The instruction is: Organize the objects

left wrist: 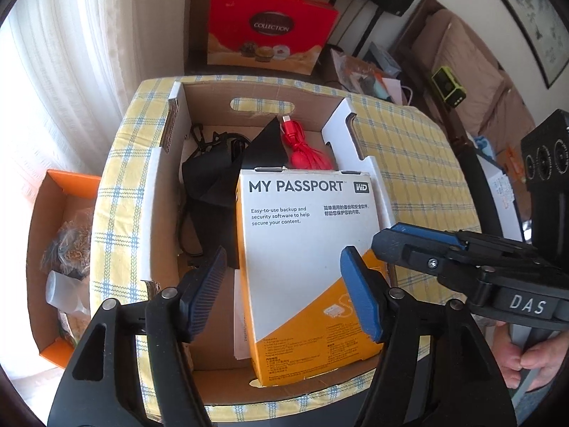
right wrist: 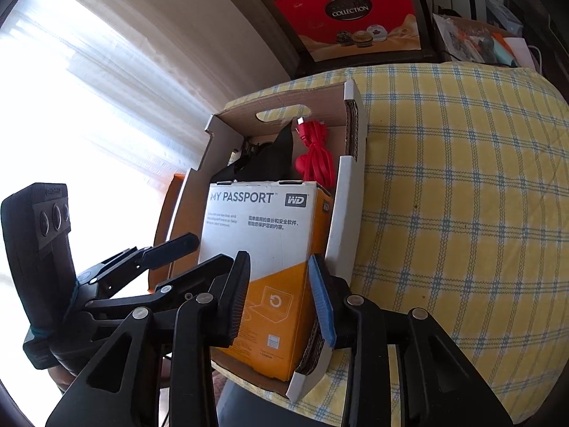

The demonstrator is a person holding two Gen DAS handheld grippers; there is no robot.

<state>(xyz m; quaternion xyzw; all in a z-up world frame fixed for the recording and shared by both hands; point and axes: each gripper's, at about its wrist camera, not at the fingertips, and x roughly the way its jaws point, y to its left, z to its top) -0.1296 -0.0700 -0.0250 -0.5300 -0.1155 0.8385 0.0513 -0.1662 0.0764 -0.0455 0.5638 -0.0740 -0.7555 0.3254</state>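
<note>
one hard-drive box [left wrist: 306, 249] stands upright in one cardboard box [left wrist: 167, 185] on a checked tablecloth [left wrist: 409, 163], beside one red cable [left wrist: 302, 149]; left gripper [left wrist: 284, 295] jaws spread, clear of it; right gripper [right wrist: 281, 299] jaws parted, contact unclear.

You're in a home living room: sheer curtains [left wrist: 71, 53] on a bright window, brown sofa [left wrist: 458, 57] under a framed picture [left wrist: 526, 10], red gift bag [left wrist: 266, 28] past the counter's far edge, yellow checked tablecloth [left wrist: 409, 163] over the counter.
</note>
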